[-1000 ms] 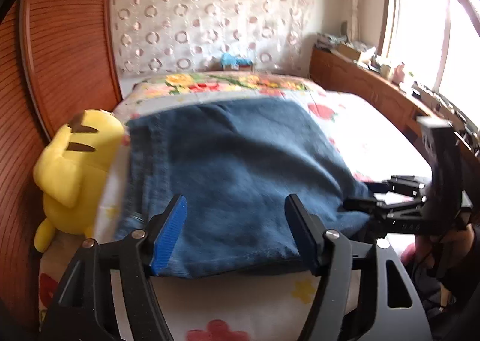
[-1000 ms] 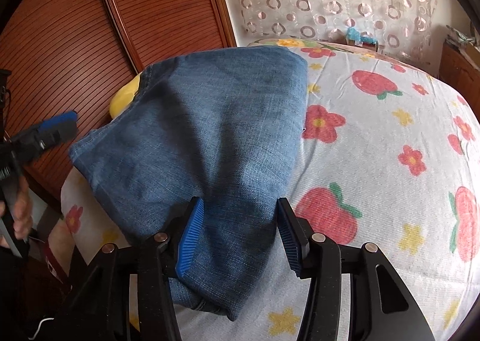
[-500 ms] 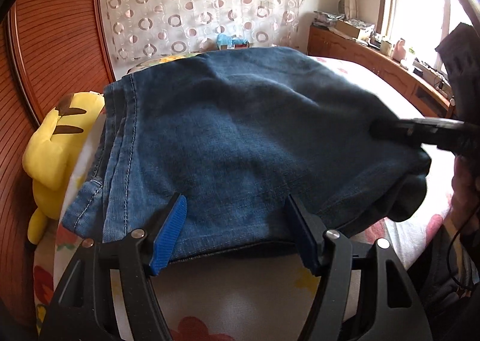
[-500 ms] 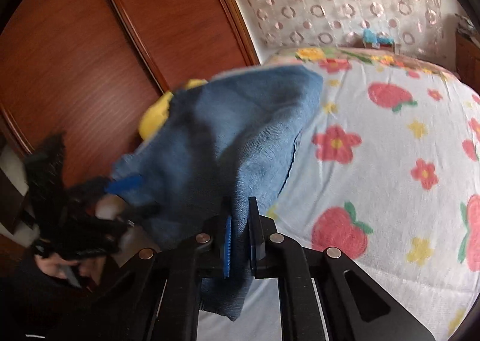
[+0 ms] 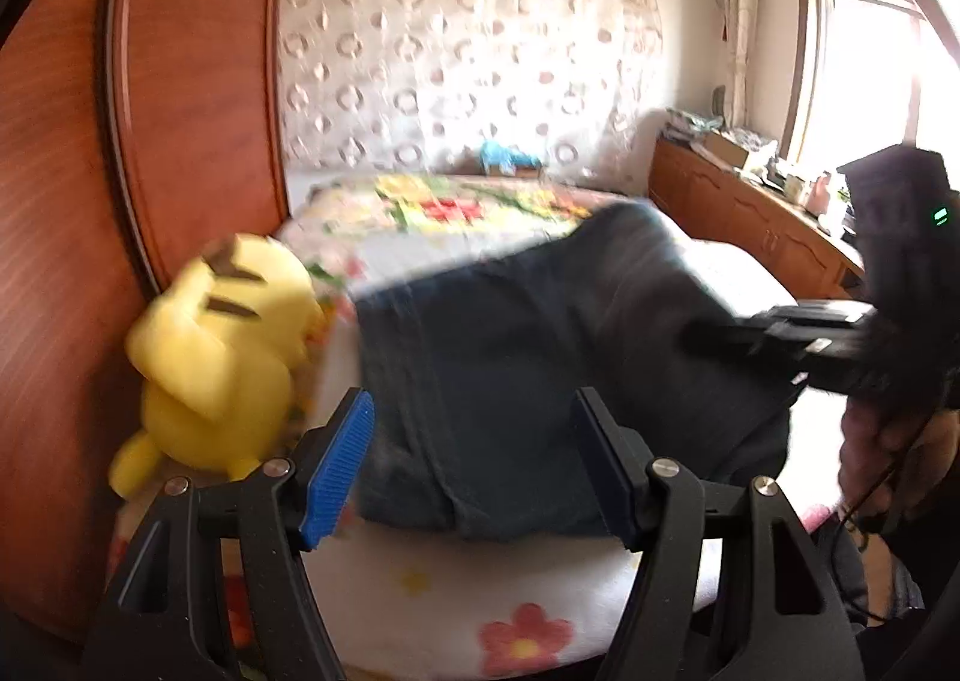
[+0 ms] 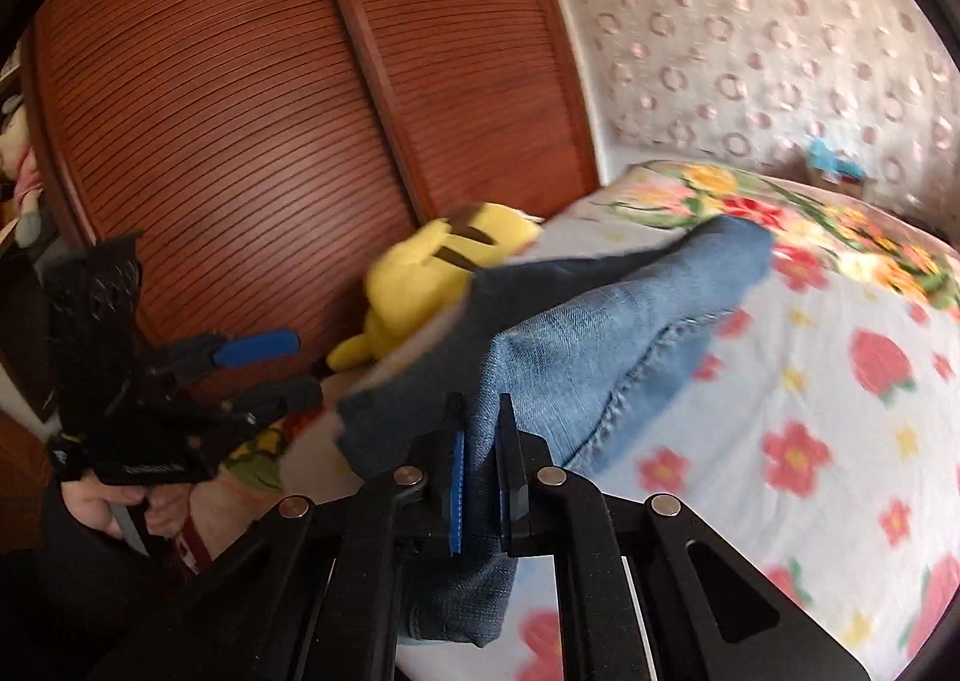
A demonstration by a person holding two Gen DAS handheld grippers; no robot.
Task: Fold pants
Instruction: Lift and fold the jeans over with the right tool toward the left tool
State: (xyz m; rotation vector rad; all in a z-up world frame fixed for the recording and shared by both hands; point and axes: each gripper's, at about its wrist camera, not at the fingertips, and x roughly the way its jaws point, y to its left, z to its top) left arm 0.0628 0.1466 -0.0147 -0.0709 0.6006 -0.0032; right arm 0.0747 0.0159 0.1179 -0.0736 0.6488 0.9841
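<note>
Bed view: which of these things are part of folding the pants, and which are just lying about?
In the job:
- jeans
- right claw, shut on the jeans
- left claw, open, holding nothing
- bed, the folding surface

Lying about:
- yellow plush by the wardrobe
- small blue item at the headboard
- clutter on the side cabinet

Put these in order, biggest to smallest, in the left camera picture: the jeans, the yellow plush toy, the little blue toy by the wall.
1. jeans
2. yellow plush toy
3. blue toy, though it sits farthest away.

Folded blue denim pants [image 6: 600, 345] lie partly lifted on the bed's near corner.
</note>
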